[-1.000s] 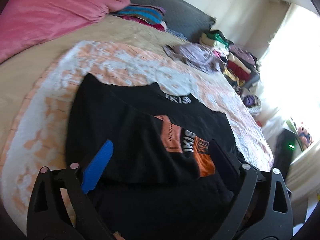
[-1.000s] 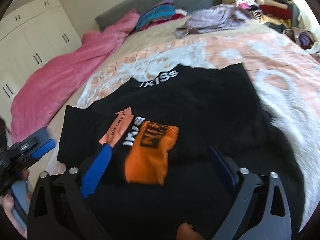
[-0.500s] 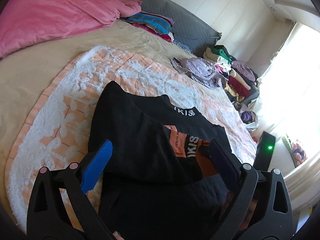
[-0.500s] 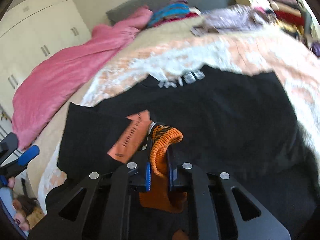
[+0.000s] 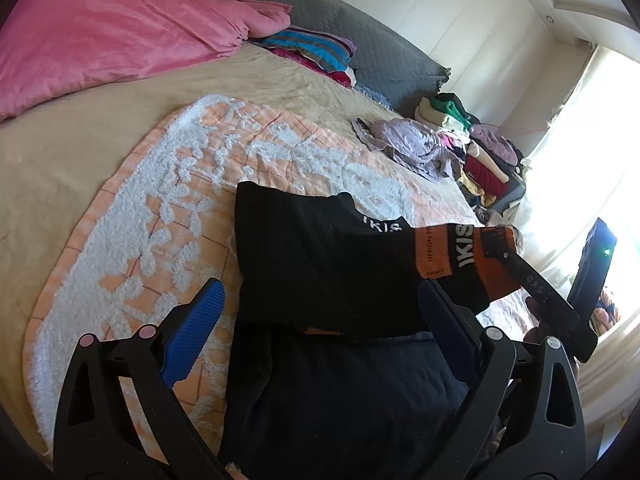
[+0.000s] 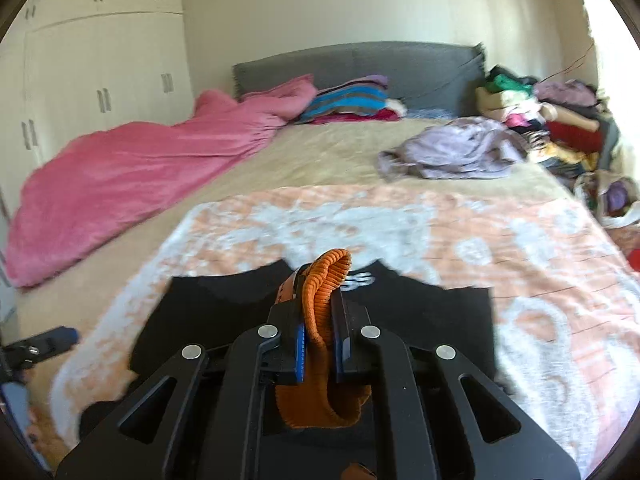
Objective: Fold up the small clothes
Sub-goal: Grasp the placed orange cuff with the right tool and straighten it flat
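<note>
Item: black garment, small, white lettering at the neck, orange ribbed cuff. Lay flat on the peach-and-white blanket, directly ahead of both grippers.

Right gripper: clamped on the orange cuff, which stood bunched up between its blue pads; the jaws had just been closing upon it. The cuff end was raised off the garment's body.

Left gripper: jaws spread wide, nothing between them, garment's near edge below and ahead.

Beyond: pink duvet far left, lilac garment and heaped clothes far right, grey headboard.
</note>
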### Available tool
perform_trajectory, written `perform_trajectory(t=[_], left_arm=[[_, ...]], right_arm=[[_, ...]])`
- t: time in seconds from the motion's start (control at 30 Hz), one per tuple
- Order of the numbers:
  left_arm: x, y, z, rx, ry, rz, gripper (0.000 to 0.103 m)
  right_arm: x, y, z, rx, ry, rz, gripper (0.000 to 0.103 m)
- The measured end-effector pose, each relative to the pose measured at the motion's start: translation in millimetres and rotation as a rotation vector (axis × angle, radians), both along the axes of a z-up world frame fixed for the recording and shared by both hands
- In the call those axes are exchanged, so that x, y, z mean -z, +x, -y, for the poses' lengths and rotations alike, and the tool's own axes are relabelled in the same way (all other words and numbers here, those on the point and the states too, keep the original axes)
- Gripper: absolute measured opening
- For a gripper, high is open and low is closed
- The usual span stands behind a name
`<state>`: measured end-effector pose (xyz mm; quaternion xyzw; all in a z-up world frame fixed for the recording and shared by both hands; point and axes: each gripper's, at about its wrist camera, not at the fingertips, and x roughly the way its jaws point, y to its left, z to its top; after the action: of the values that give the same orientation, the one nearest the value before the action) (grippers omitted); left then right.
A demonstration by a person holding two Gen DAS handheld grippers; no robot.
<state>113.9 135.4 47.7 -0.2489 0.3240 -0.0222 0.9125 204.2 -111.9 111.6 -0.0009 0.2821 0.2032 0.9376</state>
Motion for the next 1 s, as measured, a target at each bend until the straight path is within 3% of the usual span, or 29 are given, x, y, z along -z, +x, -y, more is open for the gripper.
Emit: perform_trajectory(t=[0.3,1.0], left_arm=[[8.7,8.5,13.9,0.052,0.039,-0.021,0.090],[26.7,45.6,40.8,0.103,0.124,-0.081,0.091]], right_arm=[[30.5,8.0,25.6,0.120,-0.056,-0.031,0.009],[63.6,19.9,51.4,0.214,-0.043,-0.136,0.011]])
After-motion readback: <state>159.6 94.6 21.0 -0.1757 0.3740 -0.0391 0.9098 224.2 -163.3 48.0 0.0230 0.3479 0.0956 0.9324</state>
